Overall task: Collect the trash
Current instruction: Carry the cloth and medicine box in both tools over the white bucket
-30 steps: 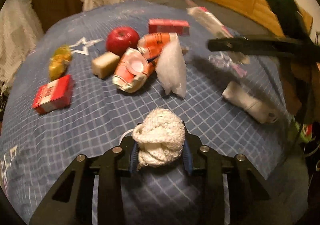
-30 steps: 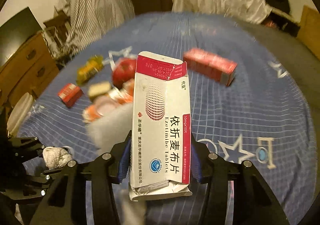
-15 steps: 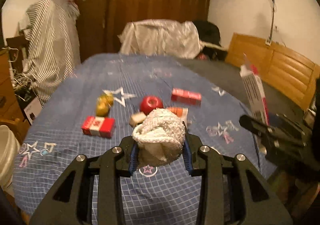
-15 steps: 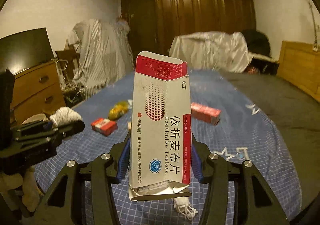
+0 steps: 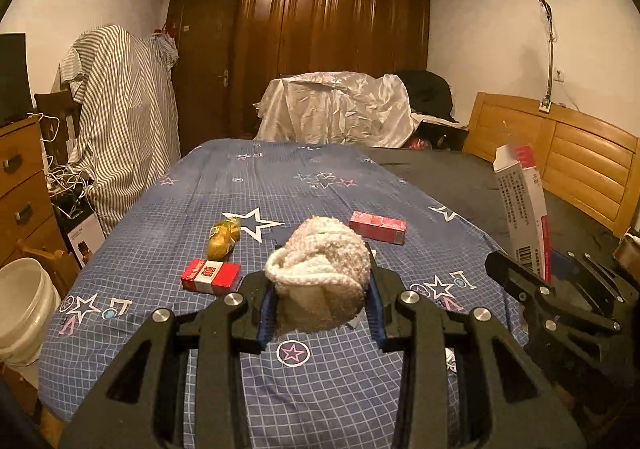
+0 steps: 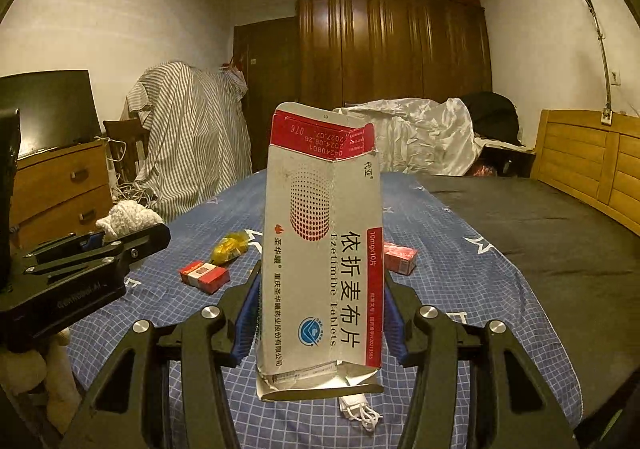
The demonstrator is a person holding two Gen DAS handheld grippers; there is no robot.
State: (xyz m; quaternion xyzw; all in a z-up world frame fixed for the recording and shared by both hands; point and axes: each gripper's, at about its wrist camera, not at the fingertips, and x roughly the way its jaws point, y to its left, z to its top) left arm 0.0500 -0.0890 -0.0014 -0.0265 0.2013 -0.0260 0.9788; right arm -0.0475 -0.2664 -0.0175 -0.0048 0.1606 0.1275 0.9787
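Progress, by our judgement: partway. Left gripper pinches a crumpled white wad; right gripper clamps an empty tablet carton, both aloft over the bed. Two red boxes and a yellow wrapper remain. Whether the white bucket serves as bin we cannot tell.

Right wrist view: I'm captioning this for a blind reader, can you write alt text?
The right gripper holds an opened white-and-red medicine box upright above a blue checked bedspread. At left, the left gripper holds a crumpled white wad; small red boxes lie behind.
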